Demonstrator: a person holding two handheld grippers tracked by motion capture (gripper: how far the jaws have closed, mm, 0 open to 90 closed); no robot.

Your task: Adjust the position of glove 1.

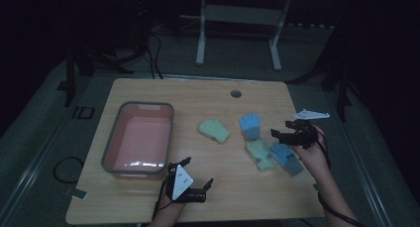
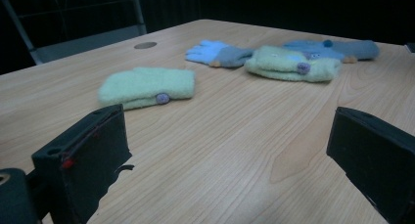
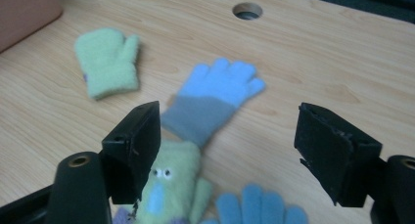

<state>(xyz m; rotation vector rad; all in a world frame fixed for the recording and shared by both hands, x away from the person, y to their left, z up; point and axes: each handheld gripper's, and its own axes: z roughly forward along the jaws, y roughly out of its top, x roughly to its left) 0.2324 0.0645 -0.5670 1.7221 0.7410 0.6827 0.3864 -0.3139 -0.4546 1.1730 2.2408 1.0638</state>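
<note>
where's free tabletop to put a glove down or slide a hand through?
Bare wood: the back strip around the round hole; the lane between the pink bin and the lone green mitten; the front edge right of the left gripper. Crowded: right side, where two blue gloves and the faced green mitten cluster under the right gripper.

- A wooden table (image 1: 198, 95) with a round grommet hole (image 1: 236, 93) near its far edge carries everything.
- A pink bin (image 1: 110, 152) with a grey rim sits just beyond the left gripper (image 1: 197, 173).
- A green mitten (image 1: 214, 130) lies alone mid-table.
- A blue glove (image 1: 250, 125), a green mitten with eyes (image 1: 260, 155) and a second blue glove (image 1: 287, 158) cluster beneath the right gripper (image 1: 280, 133).
</note>
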